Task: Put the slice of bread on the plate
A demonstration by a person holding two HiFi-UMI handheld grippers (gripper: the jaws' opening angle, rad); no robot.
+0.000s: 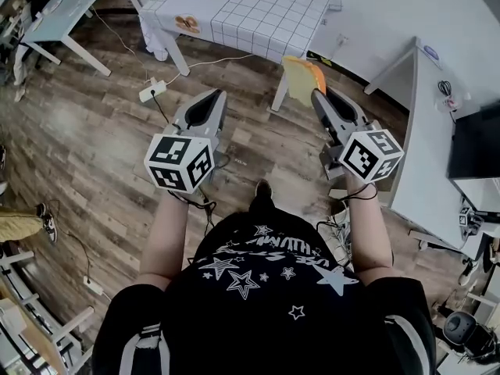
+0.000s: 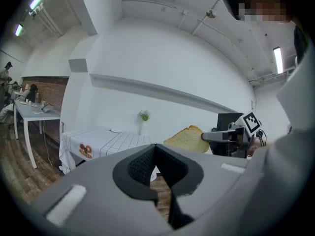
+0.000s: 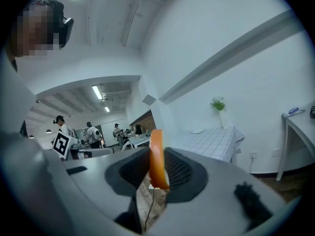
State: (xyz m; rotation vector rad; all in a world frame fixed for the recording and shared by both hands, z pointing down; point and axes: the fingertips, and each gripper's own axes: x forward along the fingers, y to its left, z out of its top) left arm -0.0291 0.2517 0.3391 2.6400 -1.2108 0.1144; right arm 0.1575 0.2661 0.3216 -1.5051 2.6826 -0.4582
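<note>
The slice of bread, yellow with an orange-brown crust, stands on edge in my right gripper, which is shut on it. In the right gripper view the bread shows edge-on between the pads. The left gripper view shows the bread flat-side on, at the tip of the right gripper. My left gripper hangs level beside it, shut with nothing in it. A small white plate lies on the checked-cloth table ahead, and shows again as the plate in the left gripper view.
Both grippers hang over a wooden floor, short of the table. A white desk with a dark monitor stands at the right. A power strip and cables lie on the floor. A vase with a plant stands on the table. People are far off.
</note>
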